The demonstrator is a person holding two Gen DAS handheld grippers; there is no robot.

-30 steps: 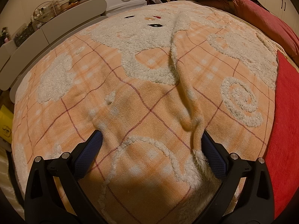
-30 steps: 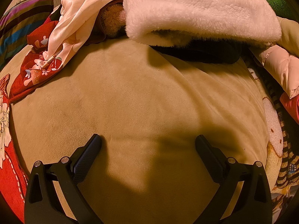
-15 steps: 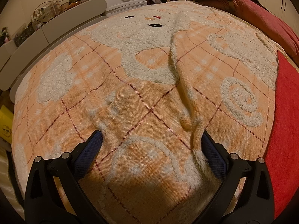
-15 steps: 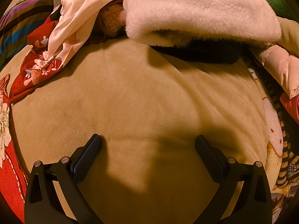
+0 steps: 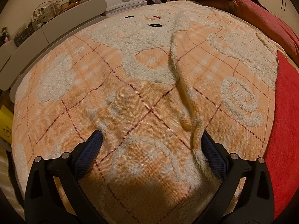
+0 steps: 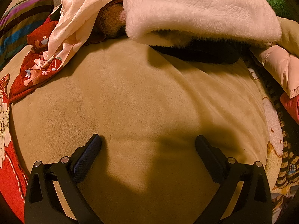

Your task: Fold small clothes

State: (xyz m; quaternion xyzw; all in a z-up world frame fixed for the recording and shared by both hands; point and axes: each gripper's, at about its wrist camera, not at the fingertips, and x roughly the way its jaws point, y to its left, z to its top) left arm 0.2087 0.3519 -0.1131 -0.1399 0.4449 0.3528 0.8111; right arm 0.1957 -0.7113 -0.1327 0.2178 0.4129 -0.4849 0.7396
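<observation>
Judging progress, I see no folding begun: left gripper (image 5: 152,140) and right gripper (image 6: 148,140) are both spread, empty; the fluffy white fleece garment (image 6: 196,13) lies heaped beyond the tan suede cushion (image 6: 130,97).

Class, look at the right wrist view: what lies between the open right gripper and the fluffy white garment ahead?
Only bare tan bedding between the right gripper and the fluffy white garment.
</observation>
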